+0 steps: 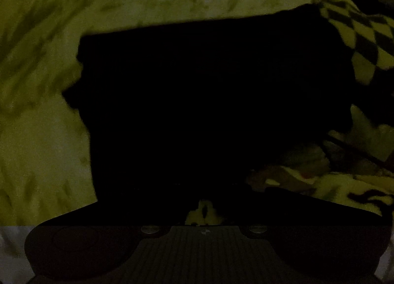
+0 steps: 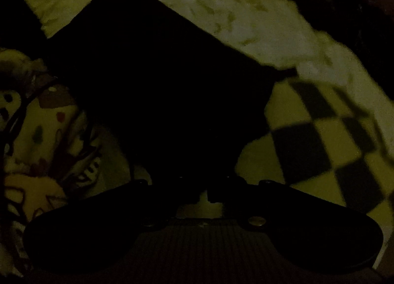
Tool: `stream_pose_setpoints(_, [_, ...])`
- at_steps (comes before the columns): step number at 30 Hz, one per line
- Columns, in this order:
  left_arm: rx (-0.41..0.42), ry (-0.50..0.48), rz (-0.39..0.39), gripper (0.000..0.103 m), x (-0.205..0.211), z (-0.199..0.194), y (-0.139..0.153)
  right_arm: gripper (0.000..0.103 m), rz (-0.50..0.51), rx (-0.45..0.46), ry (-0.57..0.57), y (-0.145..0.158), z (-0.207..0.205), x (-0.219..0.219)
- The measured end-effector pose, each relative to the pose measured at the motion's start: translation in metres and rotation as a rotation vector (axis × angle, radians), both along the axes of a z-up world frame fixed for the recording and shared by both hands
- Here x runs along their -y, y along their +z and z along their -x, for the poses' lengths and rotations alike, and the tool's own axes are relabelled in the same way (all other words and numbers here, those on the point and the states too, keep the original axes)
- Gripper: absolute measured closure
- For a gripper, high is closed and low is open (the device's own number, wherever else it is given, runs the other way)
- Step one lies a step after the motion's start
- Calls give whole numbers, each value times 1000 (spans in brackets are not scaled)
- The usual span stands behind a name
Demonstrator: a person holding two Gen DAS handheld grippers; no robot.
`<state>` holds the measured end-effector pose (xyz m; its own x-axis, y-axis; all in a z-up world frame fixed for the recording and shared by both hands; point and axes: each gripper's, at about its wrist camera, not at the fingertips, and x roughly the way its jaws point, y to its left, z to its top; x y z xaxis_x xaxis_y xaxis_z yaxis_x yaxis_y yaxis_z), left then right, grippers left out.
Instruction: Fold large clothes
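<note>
We see the right gripper point(image 2: 204, 181) with its jaws clenched close together, their tips lost against the black garment point(image 2: 160, 74), so we cannot tell whether cloth is pinched between them. The left gripper point(image 1: 204, 185) is just as dark against the same black garment point(image 1: 209, 86), and we cannot tell whether its jaws are released or clenched. Both grippers have broad, rounded black bodies with a ribbed plate in the middle.

The garment lies flat straight ahead of both pairs of jaws, a matte, featureless shape with straight edges and blunt corners. Beneath it and beyond it spreads a pale bedspread point(image 1: 37, 136), soft and rumpled, printed with short leaf-like streaks.

To the right of the garment a checked cloth point(image 1: 364, 37) of dark and light squares touches its edge. The right wrist view shows this checked cloth point(image 2: 320, 136) large and close, and the bedspread point(image 2: 246, 17) behind the garment. Only that view shows clearly, to the left of the garment, a printed cloth point(image 2: 44, 123) with coloured spots and dark curling lines
</note>
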<state>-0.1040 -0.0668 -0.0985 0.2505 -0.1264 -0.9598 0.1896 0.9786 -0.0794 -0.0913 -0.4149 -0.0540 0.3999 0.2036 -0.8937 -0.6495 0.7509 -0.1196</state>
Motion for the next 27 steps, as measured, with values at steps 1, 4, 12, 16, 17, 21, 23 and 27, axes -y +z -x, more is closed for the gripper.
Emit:
stream_pose_setpoints(1, [-26, 25, 22, 55, -3, -3, -6, 94, 0, -23, -24, -4, -2, 1])
stream_pose_setpoints(4, [-69, 69, 27, 5, -11, -13, -17, 73, 7, -108, -124, -21, -11, 5])
stream_pose_setpoints(12, [-4, 251, 49, 0, -47, 0, 19, 51, -303, -192, -403, -1, -10, 61])
stream_pose_setpoints(16, [122, 213, -77, 0, -31, 1, 39, 42, -504, -291, -542, -6, -14, 83])
stream_pose_setpoints(17, [144, 194, -100, 0, -27, -3, 41, 42, -535, -304, -572, -9, -16, 85])
stream_pose_setpoints(21, [194, 105, -124, 0, 1, -17, 52, 41, -583, -323, -648, -25, -31, 79])
stream_pose_setpoints(23, [204, 64, -108, 0, 11, -25, 58, 40, -578, -341, -667, -36, -39, 71])
stream_pose_setpoints(27, [239, -109, -127, 0, 47, -34, 67, 37, -546, -363, -716, -62, -44, 61])
